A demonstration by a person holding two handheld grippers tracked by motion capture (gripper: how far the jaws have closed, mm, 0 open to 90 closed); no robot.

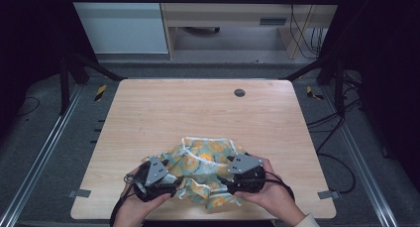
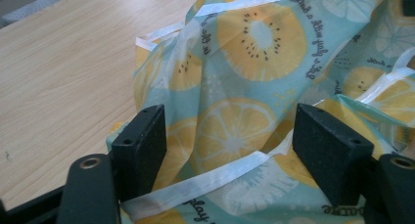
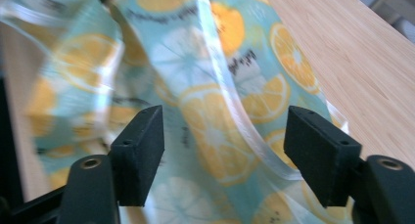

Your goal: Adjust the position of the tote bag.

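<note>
A crumpled teal cloth (image 1: 205, 162) printed with orange and lemon slices and edged with white trim lies near the table's front edge. My left gripper (image 1: 174, 187), held in a hand, comes at its left side. In the left gripper view the left gripper (image 2: 230, 131) stands open, with the cloth (image 2: 244, 87) and a white trim strip lying between its jaws, not pinched. My right gripper (image 1: 224, 181) is at the cloth's right side. It is open too in the right gripper view (image 3: 225, 131), with a raised fold of cloth (image 3: 205, 101) between the jaws.
The wooden table (image 1: 163, 113) has a round grey cable cap (image 1: 239, 92) at the back. Bare wood stretches beyond and to the left of the cloth. Metal rails and loose cables (image 1: 327, 123) lie on the floor at the sides.
</note>
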